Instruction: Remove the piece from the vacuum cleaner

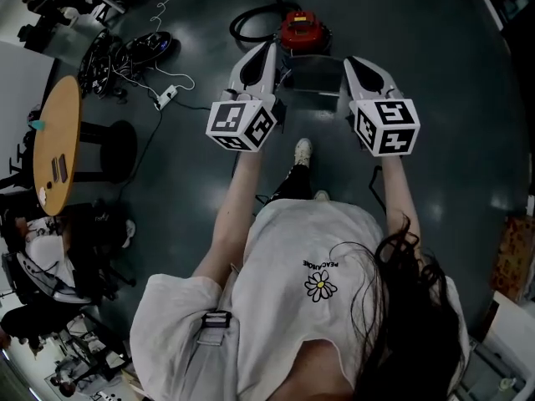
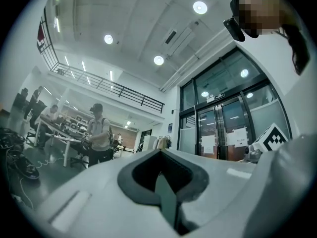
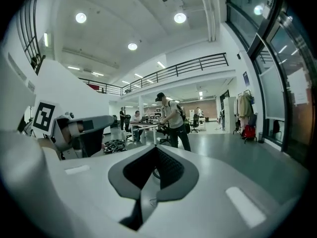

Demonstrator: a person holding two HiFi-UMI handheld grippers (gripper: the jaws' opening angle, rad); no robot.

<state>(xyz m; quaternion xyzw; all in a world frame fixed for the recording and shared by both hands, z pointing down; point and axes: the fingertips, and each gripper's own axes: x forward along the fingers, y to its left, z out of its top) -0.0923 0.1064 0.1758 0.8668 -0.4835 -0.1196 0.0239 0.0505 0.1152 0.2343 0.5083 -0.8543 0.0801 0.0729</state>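
Found left gripper [image 1: 269,51] and right gripper [image 1: 352,63] closed, empty; open both, lower onto red vacuum cleaner [image 1: 303,30]; brace body, pull piece straight.

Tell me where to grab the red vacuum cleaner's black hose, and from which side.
Probably the black hose where it loops left of the red vacuum cleaner: it lies on the floor, clear of the body, so come down from above, jaws across the tube.

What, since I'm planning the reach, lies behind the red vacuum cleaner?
A black hose loops on the floor behind the vacuum cleaner, leftward. Its body hides where the hose ends.
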